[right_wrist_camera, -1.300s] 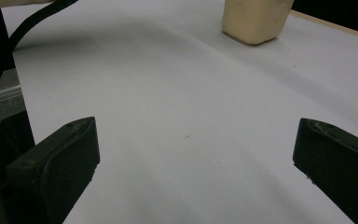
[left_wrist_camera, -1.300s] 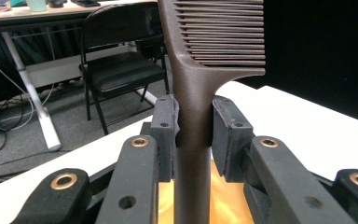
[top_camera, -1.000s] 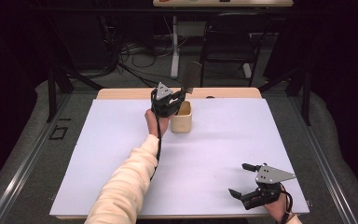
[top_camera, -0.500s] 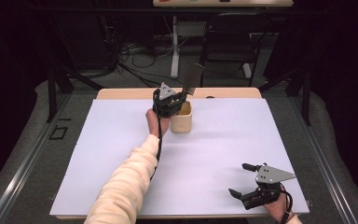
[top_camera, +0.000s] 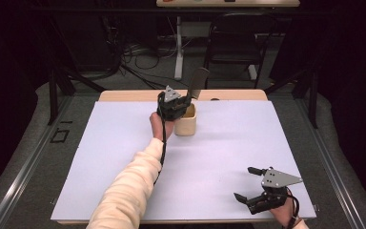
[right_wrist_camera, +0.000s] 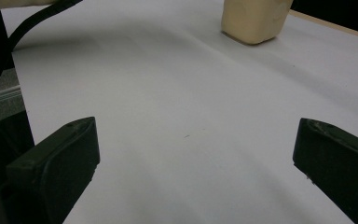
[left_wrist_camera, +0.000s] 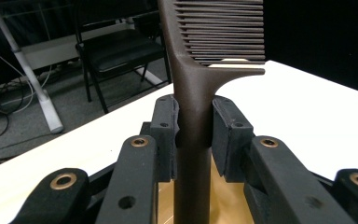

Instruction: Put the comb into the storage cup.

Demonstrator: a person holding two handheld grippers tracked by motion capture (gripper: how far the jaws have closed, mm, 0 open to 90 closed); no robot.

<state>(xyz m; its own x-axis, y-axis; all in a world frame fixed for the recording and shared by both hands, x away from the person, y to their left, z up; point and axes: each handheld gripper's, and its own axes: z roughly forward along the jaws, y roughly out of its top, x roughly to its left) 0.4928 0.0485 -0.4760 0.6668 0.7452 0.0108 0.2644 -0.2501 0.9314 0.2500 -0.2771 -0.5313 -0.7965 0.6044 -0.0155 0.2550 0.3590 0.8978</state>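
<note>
Two jaws of left tool [left_wrist_camera: 193, 128] pinching dark comb [left_wrist_camera: 200, 93] by its handle, straight up, right over tan cup [top_camera: 185, 120]. Could slip, tilt or bump cup over. Right tool [top_camera: 259, 195] spread wide, holding nothing.

You're in a lab, dark drapes [top_camera: 9, 71] around, loose cables [top_camera: 138, 62] on the floor, folding chair [top_camera: 233, 47], white-topped counter [top_camera: 124, 143]
</note>
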